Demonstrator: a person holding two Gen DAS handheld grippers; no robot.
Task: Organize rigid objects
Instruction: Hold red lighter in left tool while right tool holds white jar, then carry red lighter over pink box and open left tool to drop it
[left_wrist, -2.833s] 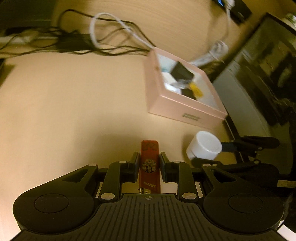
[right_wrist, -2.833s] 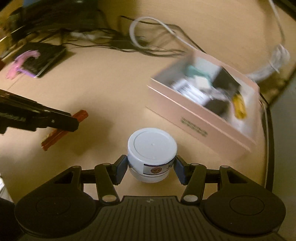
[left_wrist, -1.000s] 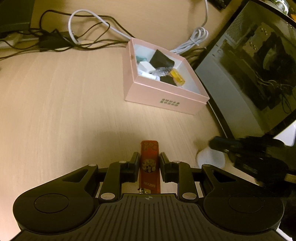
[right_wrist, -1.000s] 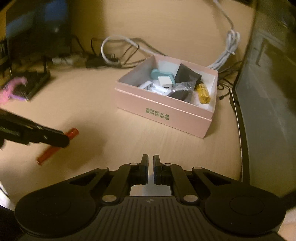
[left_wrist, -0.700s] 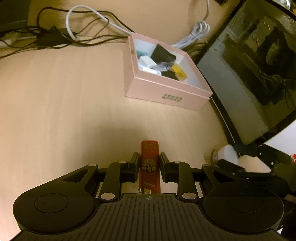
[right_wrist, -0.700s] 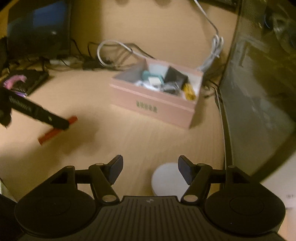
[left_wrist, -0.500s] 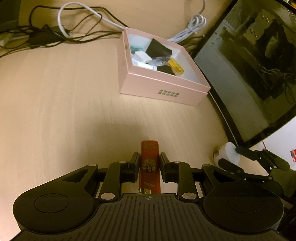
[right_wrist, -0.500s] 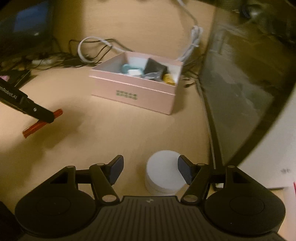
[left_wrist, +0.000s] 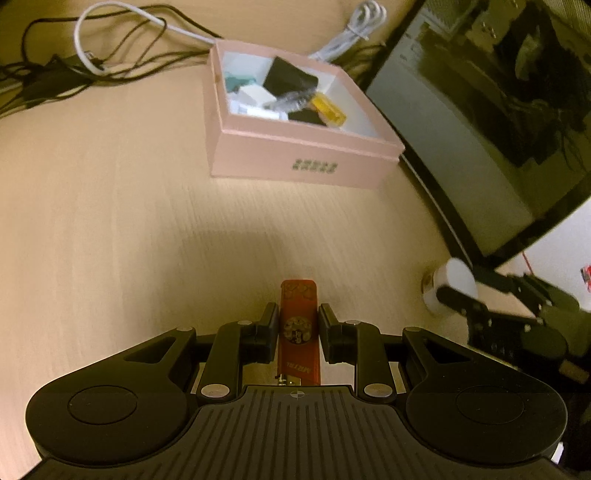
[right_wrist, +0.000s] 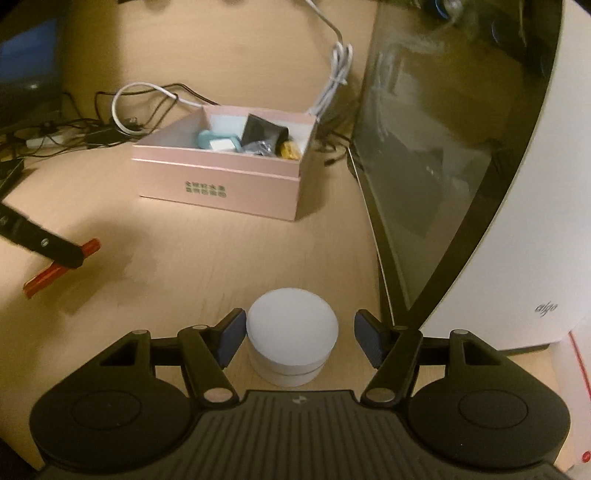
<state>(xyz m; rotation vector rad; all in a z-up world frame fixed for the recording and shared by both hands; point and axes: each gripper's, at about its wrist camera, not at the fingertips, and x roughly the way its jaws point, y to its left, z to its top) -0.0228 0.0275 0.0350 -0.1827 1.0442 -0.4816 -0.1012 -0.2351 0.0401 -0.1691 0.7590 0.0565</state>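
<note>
1. Printed lettering is seen on the red lighter (left_wrist: 298, 328), which is clamped flat between the nearly closed pads of the left gripper (left_wrist: 297, 328); a round emblem is shown between the pads, but the writing below it is too small to be read.
2. Two rows of green characters are printed on the near wall of the pink box (right_wrist: 218, 181), well ahead of the right gripper (right_wrist: 299, 338); they cannot be made out. A small grey logo is carried on the white computer case (right_wrist: 532, 236), to the right of the right fingers.
3. A smooth, round white jar (right_wrist: 292, 336) with a flat lid is stood on the desk (right_wrist: 184, 280) between the right fingers. The jaws have just been opening and are now spread wide: the left pad is at the jar's side, whether touching cannot be told, and a clear gap is left at the right pad.
4. The box is rigid card, square and lidless, with a white inside; a black block, a teal piece, a white plug and a yellow item are held in it.
5. The desk is pale wood grain, matt and level. Bare surface is left between both grippers and the box.
6. The dark glass panel (left_wrist: 480, 122) of the case is stood close to the right of the jar, and tangled black and white cables (left_wrist: 110, 44) are laid beyond the box.
</note>
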